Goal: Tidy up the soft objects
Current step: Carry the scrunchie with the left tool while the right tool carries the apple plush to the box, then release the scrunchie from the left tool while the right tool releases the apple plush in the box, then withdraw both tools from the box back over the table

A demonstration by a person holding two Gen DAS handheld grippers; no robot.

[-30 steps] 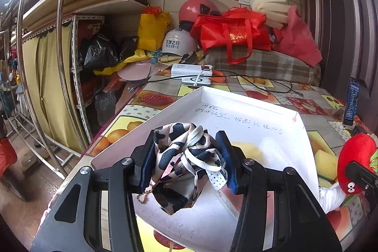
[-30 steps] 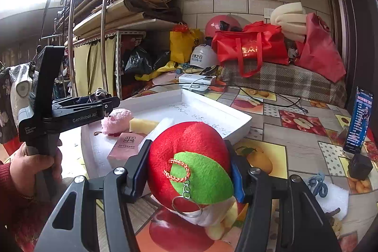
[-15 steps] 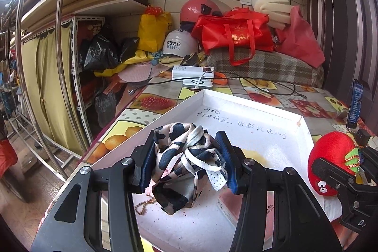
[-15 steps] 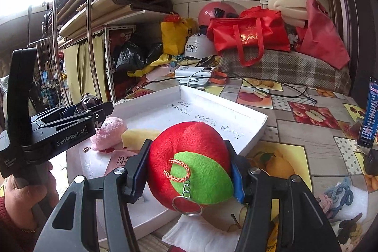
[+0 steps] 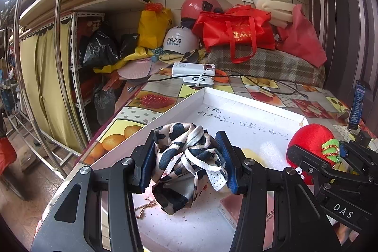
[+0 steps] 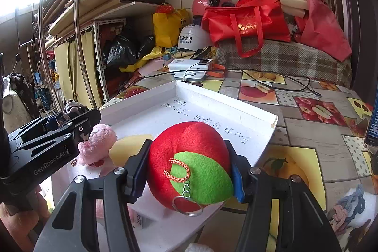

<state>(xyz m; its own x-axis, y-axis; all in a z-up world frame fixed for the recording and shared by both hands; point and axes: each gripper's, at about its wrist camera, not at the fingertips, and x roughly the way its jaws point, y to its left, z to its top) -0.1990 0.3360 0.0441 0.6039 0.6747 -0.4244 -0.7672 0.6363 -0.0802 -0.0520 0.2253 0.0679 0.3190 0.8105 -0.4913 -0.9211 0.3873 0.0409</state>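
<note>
- compared with a second ago, my right gripper [image 6: 189, 169] has carried the red plush apple [image 6: 191, 157] sideways from over the fruit-print worktop [image 6: 314, 134] to above the white tray's [image 6: 236, 108] near right part; in the left view it now sits much closer in at the right edge.
- my left gripper [image 5: 186, 160] has barely shifted: it is clamped part-way closed on a bunched black-and-white scarf [image 5: 182, 157], which hangs just above the tray floor.
- the right gripper is closed to about half its span on the apple, blue pads pressed into both sides, green leaf and key ring facing the camera.
- in the tray lie a pink fluffy toy [image 6: 96, 145], a yellow sponge piece [image 6: 127, 148] beside it, a small gold chain [image 5: 146, 206] and a pink box [image 5: 232, 209]; handwriting marks the tray floor.
- the worktop has a patchwork fruit cloth; behind it a brick-tile wall.
- at the back stand a red bag [image 5: 236, 30], two helmets, a yellow bag [image 5: 153, 25] and power banks [image 5: 193, 70] with a black cable.
- a shelf with yellow curtain stands at the left.
</note>
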